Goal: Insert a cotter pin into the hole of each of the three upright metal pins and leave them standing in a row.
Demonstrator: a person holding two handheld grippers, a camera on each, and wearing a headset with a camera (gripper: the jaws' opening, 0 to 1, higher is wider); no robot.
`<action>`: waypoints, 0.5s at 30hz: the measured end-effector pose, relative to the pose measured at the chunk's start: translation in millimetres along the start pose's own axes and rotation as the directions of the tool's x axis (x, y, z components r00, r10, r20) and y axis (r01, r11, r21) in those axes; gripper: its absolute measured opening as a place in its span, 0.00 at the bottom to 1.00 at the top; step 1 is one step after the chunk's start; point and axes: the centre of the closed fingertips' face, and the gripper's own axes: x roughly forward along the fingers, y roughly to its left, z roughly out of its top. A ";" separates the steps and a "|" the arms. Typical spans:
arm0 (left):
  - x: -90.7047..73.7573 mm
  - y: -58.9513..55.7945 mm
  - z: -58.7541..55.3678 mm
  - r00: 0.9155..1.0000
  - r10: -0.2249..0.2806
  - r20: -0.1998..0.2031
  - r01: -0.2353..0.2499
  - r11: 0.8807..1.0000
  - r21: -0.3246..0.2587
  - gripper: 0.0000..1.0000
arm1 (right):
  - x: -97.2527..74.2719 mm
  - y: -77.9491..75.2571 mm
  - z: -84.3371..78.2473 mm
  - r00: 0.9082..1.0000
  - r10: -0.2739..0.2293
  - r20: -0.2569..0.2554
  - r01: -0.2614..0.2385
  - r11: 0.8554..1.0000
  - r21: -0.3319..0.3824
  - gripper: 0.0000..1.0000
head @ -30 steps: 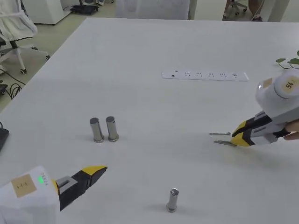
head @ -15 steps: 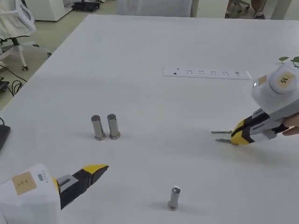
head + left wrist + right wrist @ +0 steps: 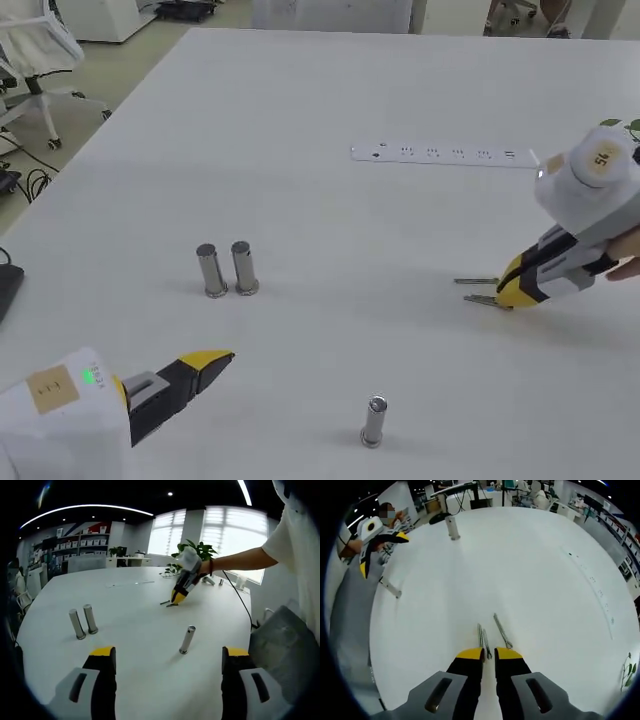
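Nearest, left claw (image 3: pixel 205 365) with jaws wide apart, holding nothing; just beyond, lone upright pin (image 3: pixel 374 421) on white surface (image 3: pixel 330 200); farther left, two upright pins (image 3: pixel 244 270) side by side; off right, right claw (image 3: pixel 512 287) pinched on cotter pin (image 3: pixel 483 639), second cotter pin (image 3: pixel 502 629) just beside.

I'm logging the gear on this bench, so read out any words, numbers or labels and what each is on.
"5" plus an unclear second character: round sticker on the right gripper.
Tan label on the left gripper: too blurred to read.
Marks on the power strip: too small to read.
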 end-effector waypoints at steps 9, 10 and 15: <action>-1.1 -0.1 1.8 1.000 0.000 0.005 0.000 1.000 0.004 0.86 | 2.3 3.6 2.6 0.998 0.001 -0.064 -0.007 0.997 -0.081 0.08; -1.3 -0.2 2.2 1.000 -0.001 0.006 0.001 1.000 0.005 0.86 | 2.4 3.8 2.7 0.998 0.002 -0.069 -0.008 0.996 -0.085 0.08; -1.7 0.1 2.9 1.000 -0.001 0.008 0.001 1.000 0.006 0.86 | 2.4 0.2 0.9 0.995 0.008 -0.099 -0.018 0.995 -0.101 0.08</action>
